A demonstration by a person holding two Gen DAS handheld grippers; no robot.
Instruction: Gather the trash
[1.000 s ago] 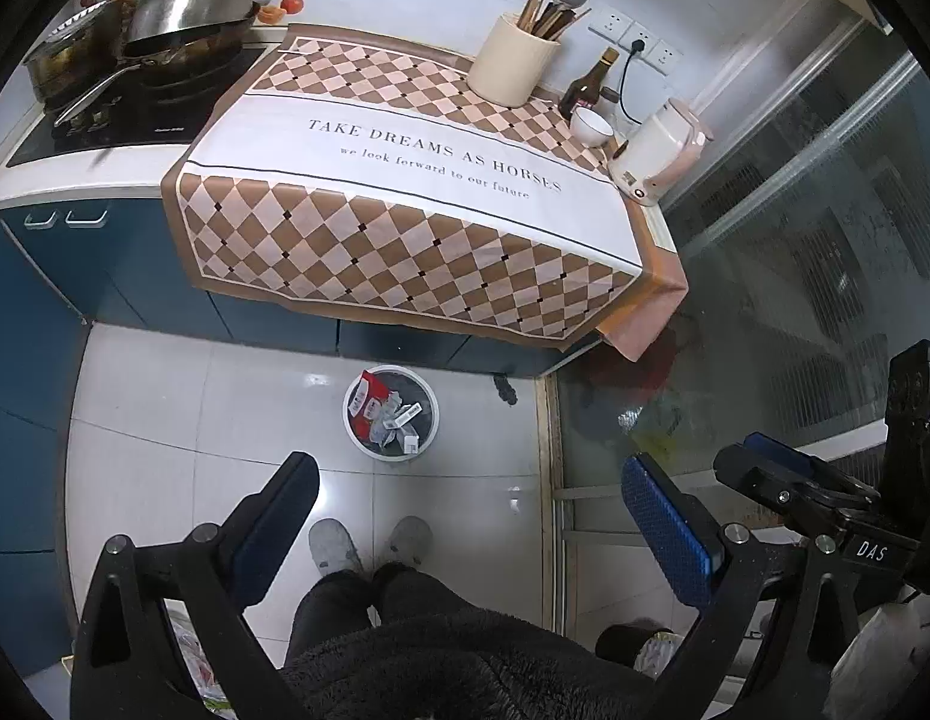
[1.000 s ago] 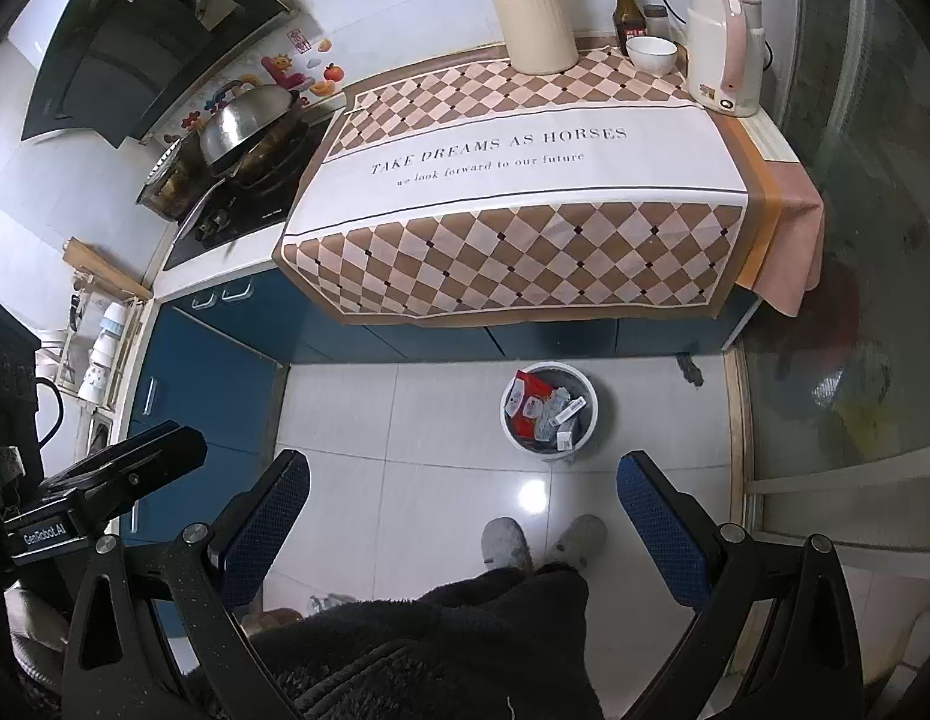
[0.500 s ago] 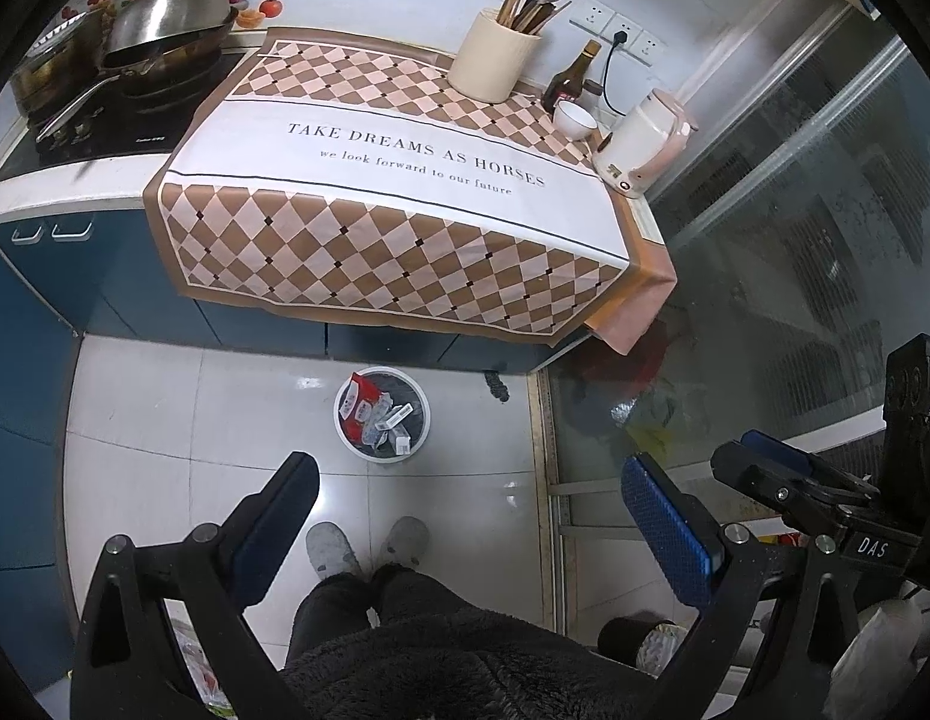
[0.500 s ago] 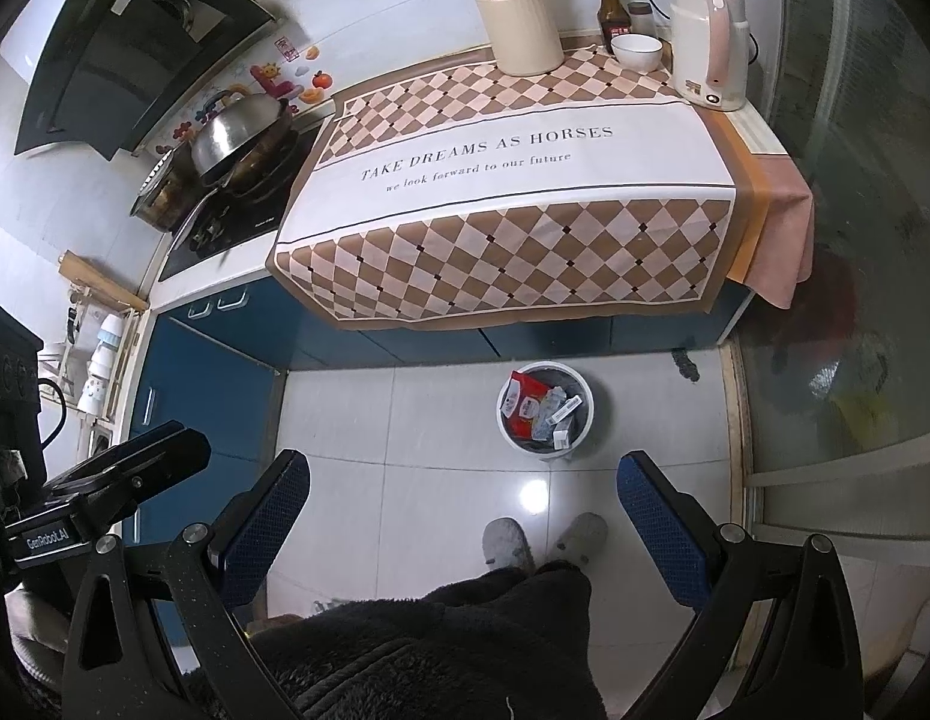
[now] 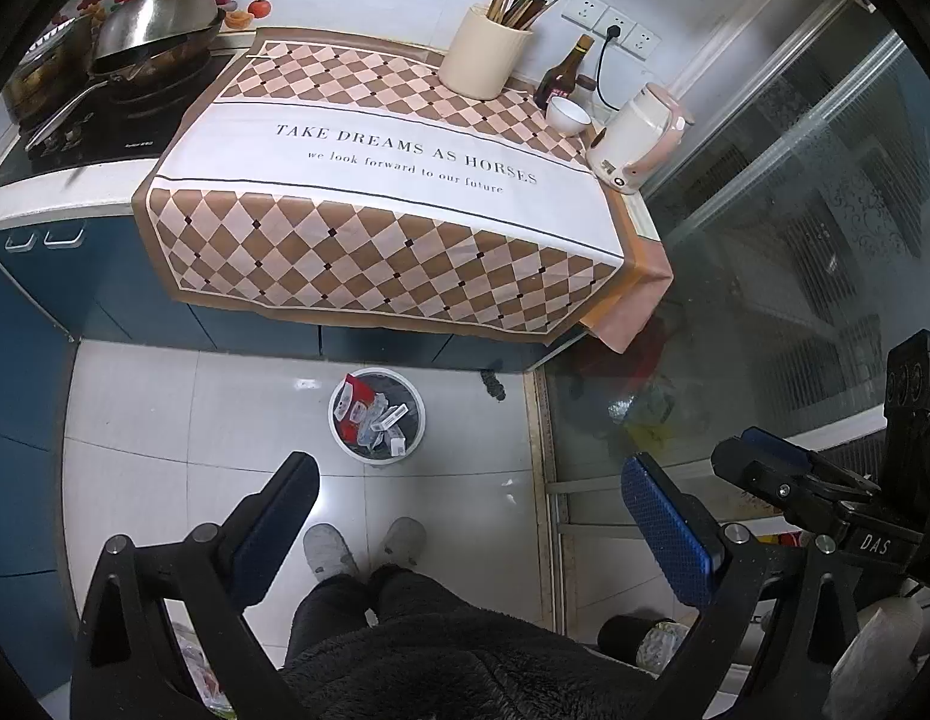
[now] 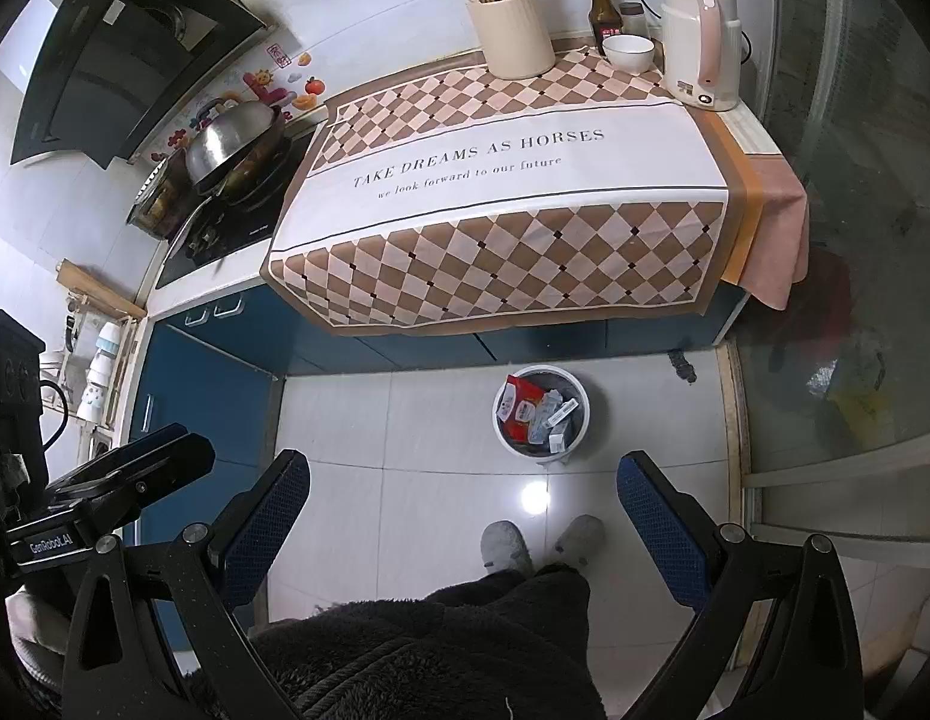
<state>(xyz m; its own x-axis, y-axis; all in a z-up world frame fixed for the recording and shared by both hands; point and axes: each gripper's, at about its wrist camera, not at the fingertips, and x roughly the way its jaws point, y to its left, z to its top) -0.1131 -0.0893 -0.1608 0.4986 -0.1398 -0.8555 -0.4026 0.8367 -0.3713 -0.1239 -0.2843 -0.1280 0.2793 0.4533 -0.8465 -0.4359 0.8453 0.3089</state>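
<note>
A small white trash bin [image 5: 418, 420] stands on the floor in front of the counter, holding red and white wrappers [image 5: 369, 411]; it also shows in the right wrist view [image 6: 579, 429]. My left gripper [image 5: 468, 501] is open and empty, held high above the floor. My right gripper [image 6: 462, 495] is open and empty, also high above the floor. Both look down past the person's legs and grey slippers [image 5: 330, 549]. The checkered cloth [image 5: 405, 204] on the counter carries no loose trash that I can see.
On the counter stand a utensil holder [image 5: 486, 57], a sauce bottle [image 5: 564, 69], a white bowl [image 5: 567, 115] and a kettle [image 5: 636, 147]. A wok [image 5: 156, 30] sits on the stove at left. A glass sliding door [image 5: 795, 228] is at right. Blue cabinets [image 6: 207, 372] line the left.
Both grippers have drifted slightly, so the counter and bin shift a little in view. Both stay open and empty.
</note>
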